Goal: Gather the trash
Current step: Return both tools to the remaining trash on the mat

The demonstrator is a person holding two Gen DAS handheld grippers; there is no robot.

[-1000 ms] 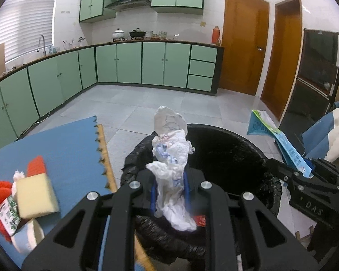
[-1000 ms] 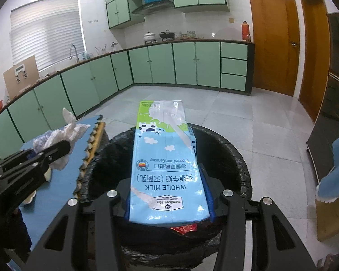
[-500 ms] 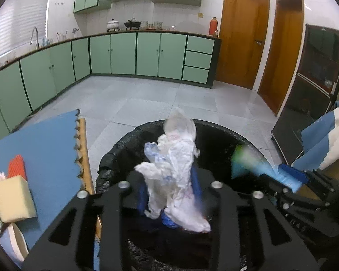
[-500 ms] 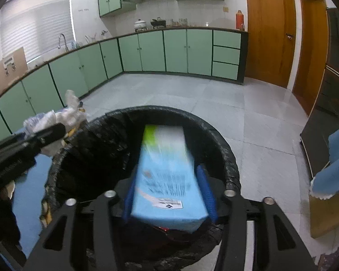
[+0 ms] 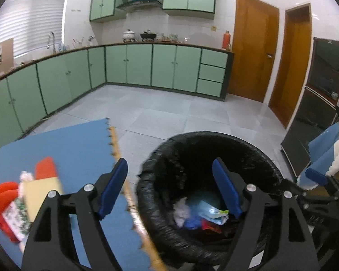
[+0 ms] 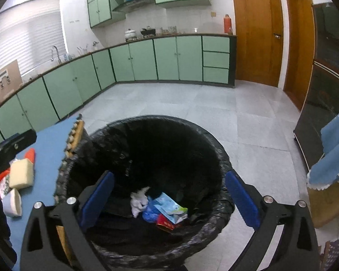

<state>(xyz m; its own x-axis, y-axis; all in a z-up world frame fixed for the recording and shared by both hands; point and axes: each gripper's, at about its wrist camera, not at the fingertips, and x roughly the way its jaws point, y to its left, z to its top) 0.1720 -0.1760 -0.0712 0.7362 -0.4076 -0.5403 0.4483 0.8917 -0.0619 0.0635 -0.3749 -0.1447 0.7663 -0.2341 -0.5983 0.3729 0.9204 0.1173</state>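
Trash: white crumpled wrapper [image 6: 138,200], blue plastic scrap [image 6: 149,214], light-blue milk carton [image 6: 170,207] and a red packet [image 6: 166,223] all lie at the bottom of my black-lined bin [image 6: 221,158], touching each other in one heap. Left to right:

Blue mat [image 5: 56,144] on the left, toothed edge next to the bin's rim. On it, at the far left: red items [image 5: 46,167], yellow sponge [image 5: 41,192], small green-and-white printed pack [image 5: 15,212], bunched together. Right wrist view also shows a pale cup [image 6: 12,202] lying just in front of the sponge.

Left tongs [image 5: 169,187]: jaws opening, wide apart, nothing between the blue pads. Left pad over the mat edge, right pad over the bin mouth.

Right tongs [image 6: 169,197]: jaws opening, spread very wide, nothing held. Both pads sit over the bin opening; the heap shows between them, well below.

Far right: blue-and-white cloth [image 6: 334,158] draped over something, beside a dark cabinet [image 6: 327,85]. Green cupboards [image 6: 147,58] and wooden doors [image 6: 257,31] behind.
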